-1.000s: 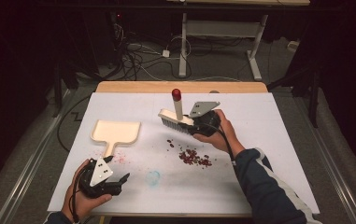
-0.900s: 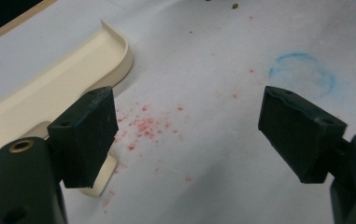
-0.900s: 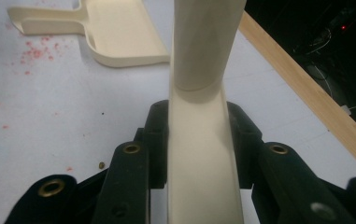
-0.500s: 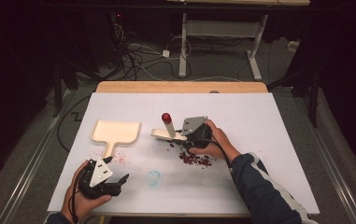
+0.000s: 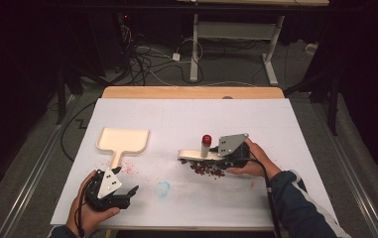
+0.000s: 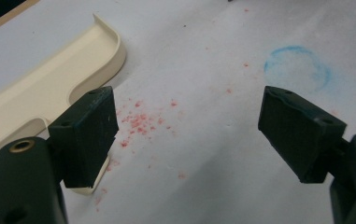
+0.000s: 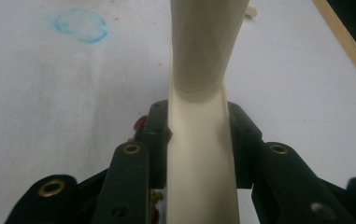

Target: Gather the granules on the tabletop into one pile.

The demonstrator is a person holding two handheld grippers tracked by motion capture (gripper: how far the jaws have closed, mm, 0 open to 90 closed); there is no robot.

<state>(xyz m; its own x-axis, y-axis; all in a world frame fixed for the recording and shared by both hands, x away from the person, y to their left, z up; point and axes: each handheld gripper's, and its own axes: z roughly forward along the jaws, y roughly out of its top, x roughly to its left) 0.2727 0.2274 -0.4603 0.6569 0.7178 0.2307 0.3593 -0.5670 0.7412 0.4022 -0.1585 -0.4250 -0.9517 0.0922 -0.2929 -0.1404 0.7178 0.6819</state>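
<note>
Cream brush [image 7: 201, 140] runs off the top edge.

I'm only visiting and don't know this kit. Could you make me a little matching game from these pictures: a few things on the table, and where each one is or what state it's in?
Things:
1. dustpan
2. brush
3. red crumbs
4. left gripper

States:
A. clamped in the right gripper
B. jaws wide apart, holding nothing
C. heaped beside the brush
D. lying flat, cream, handle towards the person

Pairs: 1-D, 2-A, 3-C, 4-B
</note>
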